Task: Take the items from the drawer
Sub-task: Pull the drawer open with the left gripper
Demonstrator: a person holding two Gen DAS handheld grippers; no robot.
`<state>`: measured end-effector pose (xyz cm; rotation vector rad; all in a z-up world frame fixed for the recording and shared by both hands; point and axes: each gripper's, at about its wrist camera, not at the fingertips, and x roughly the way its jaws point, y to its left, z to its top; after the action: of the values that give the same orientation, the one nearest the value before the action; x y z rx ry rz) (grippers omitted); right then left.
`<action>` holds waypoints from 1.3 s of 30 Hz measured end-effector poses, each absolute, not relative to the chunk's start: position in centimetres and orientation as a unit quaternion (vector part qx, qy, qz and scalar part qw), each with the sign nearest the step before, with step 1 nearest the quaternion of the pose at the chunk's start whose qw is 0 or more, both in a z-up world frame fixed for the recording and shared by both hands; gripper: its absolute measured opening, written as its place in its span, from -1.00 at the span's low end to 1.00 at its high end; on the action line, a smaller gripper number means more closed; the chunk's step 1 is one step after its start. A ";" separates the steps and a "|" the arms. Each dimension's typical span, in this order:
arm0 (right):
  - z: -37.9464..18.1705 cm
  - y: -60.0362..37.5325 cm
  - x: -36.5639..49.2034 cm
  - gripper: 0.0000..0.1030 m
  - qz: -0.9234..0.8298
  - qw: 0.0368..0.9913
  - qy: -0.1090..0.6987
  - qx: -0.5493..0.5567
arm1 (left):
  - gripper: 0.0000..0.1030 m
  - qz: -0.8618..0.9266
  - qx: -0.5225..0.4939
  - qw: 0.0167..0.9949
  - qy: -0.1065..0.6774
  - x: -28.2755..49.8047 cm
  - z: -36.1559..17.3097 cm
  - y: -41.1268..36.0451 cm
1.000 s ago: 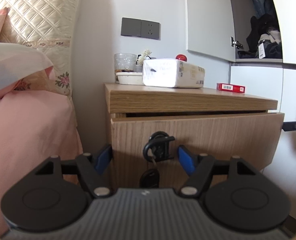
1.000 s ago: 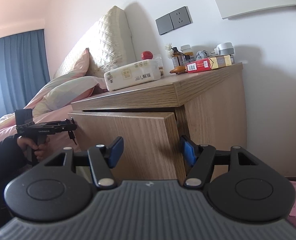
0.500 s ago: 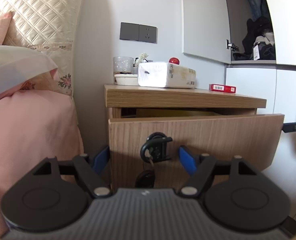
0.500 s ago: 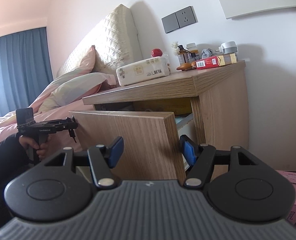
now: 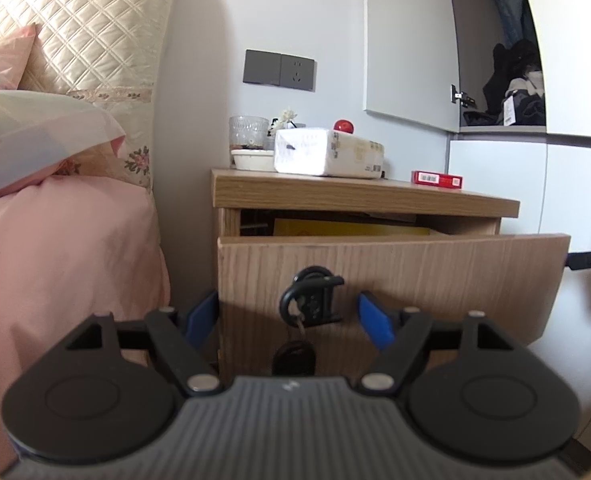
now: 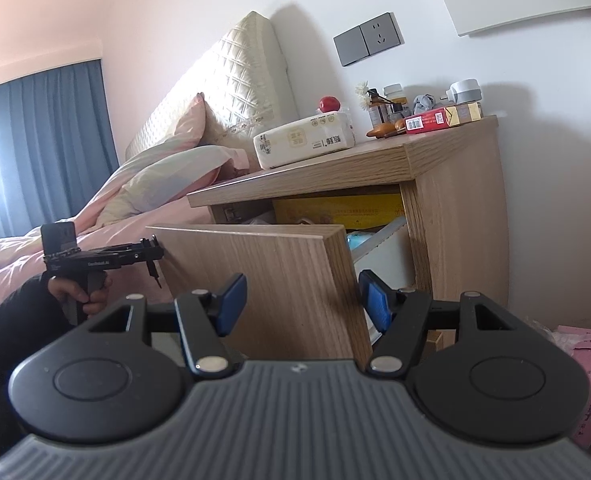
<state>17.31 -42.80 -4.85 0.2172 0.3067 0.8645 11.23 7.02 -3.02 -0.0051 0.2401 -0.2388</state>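
Note:
The wooden drawer (image 5: 391, 276) of the nightstand (image 5: 359, 196) stands partly pulled out. A black handle with keys (image 5: 311, 300) sits on its front, between the jaws of my left gripper (image 5: 289, 318). Those jaws are opening and their blue pads (image 5: 373, 320) stay clear of the handle. My right gripper (image 6: 303, 302) straddles the right end of the drawer front (image 6: 279, 272), with one pad before the panel and one behind it, neither pressing. Inside the drawer lies a yellow box (image 6: 335, 210), and the rest is mostly hidden.
A tissue pack (image 5: 327, 152), a red box (image 5: 435, 179), a glass (image 5: 248, 134) and small bottles (image 6: 391, 104) crowd the nightstand top. The pink bed (image 5: 63, 248) is close on the left and a white wardrobe (image 5: 495, 184) on the right. Pink cartons (image 6: 587, 380) stand on the floor.
The drawer has slid out farther and the yellow box inside has come into view. Both grippers have drawn back with it. The left jaws have spread slightly.

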 end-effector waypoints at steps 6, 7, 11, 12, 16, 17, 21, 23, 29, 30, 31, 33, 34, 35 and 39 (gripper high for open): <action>-4.5 -42.6 16.2 0.27 0.412 0.893 0.154 0.100 | 0.56 -0.114 0.001 0.986 0.121 10.3 -3.1 6.7; -4.5 -42.6 16.0 0.27 0.411 0.893 0.154 0.100 | 0.56 -0.114 0.002 0.986 0.121 10.2 -3.1 6.7; -4.6 -42.6 15.4 0.27 0.411 0.893 0.155 0.102 | 0.56 -0.115 -0.002 0.986 0.120 9.6 -3.0 6.7; -4.5 -42.6 15.3 0.27 0.411 0.893 0.155 0.099 | 0.56 -0.116 -0.003 0.986 0.120 9.5 -3.0 6.7; -4.4 -42.6 14.7 0.27 0.414 0.892 0.155 0.096 | 0.57 -0.114 -0.007 0.986 0.122 8.9 -2.9 6.7; -4.4 -42.7 14.5 0.27 0.415 0.891 0.155 0.096 | 0.57 -0.113 -0.007 0.986 0.123 8.7 -2.9 6.7; -4.4 -42.9 14.1 0.27 0.422 0.888 0.155 0.097 | 0.57 -0.112 -0.009 0.986 0.123 8.0 -2.9 6.6; -4.5 -43.0 13.8 0.27 0.425 0.886 0.155 0.098 | 0.57 -0.112 -0.010 0.986 0.124 7.7 -2.8 6.6; -4.4 -43.3 13.2 0.27 0.434 0.882 0.155 0.102 | 0.58 -0.112 -0.013 0.986 0.121 6.8 -2.9 6.6; -4.4 -43.3 13.0 0.27 0.435 0.881 0.155 0.102 | 0.58 -0.112 -0.014 0.986 0.120 6.6 -2.9 6.6; -4.4 -43.3 12.9 0.27 0.436 0.881 0.155 0.102 | 0.58 -0.112 -0.014 0.986 0.120 6.5 -2.9 6.6; -4.4 -43.4 12.6 0.27 0.438 0.880 0.154 0.103 | 0.59 -0.112 -0.016 0.986 0.119 6.1 -3.0 6.7; -4.5 -43.5 12.5 0.27 0.438 0.879 0.154 0.104 | 0.59 -0.113 -0.017 0.986 0.119 6.0 -3.0 6.7; -4.5 -43.5 12.3 0.27 0.439 0.879 0.154 0.104 | 0.59 -0.113 -0.019 0.986 0.119 5.8 -3.0 6.7; -4.5 -43.6 11.8 0.27 0.444 0.877 0.153 0.102 | 0.60 -0.114 -0.023 0.987 0.115 5.0 -3.1 6.8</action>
<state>11.77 -43.61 -4.49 0.2129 0.3198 0.9269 5.00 6.78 -3.09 -0.0467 0.2320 -0.2281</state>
